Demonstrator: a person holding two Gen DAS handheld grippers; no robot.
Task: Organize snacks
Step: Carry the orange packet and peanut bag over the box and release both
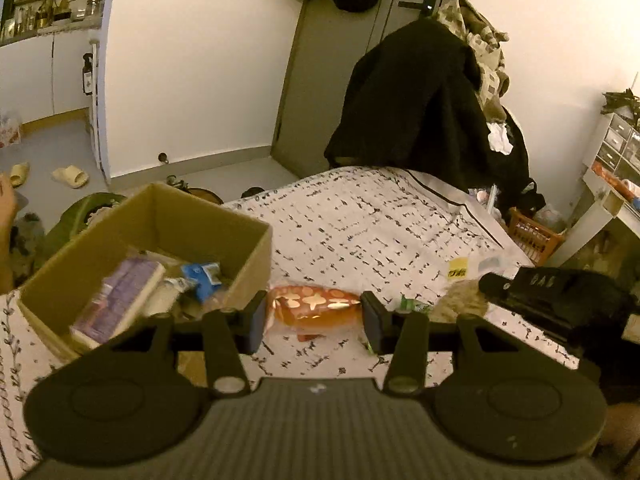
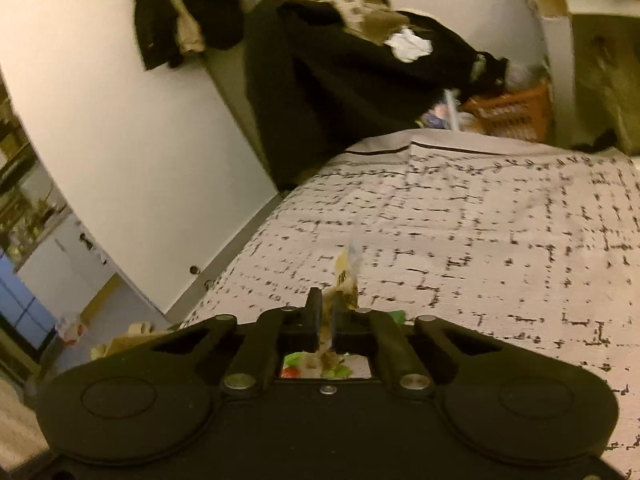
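My left gripper (image 1: 315, 320) is shut on an orange-red snack packet (image 1: 312, 308) with pale shapes on it, held a little above the patterned bedspread (image 1: 380, 224). Just to its left stands an open cardboard box (image 1: 244, 248) holding several snacks, among them a purple pack (image 1: 124, 296) and a blue packet (image 1: 202, 278). My right gripper (image 2: 326, 312) is shut on a thin clear packet with a yellow label (image 2: 346, 276), which sticks up between the fingers. The same packet (image 1: 460, 296) shows at the right of the left wrist view.
A green wrapper (image 1: 412, 304) lies on the bedspread between the two grippers. Dark clothes (image 1: 420, 100) hang over a chair at the bed's far end. An orange basket (image 1: 532, 236) and a white desk (image 1: 608, 200) stand to the right. Slippers (image 1: 70, 176) lie on the floor.
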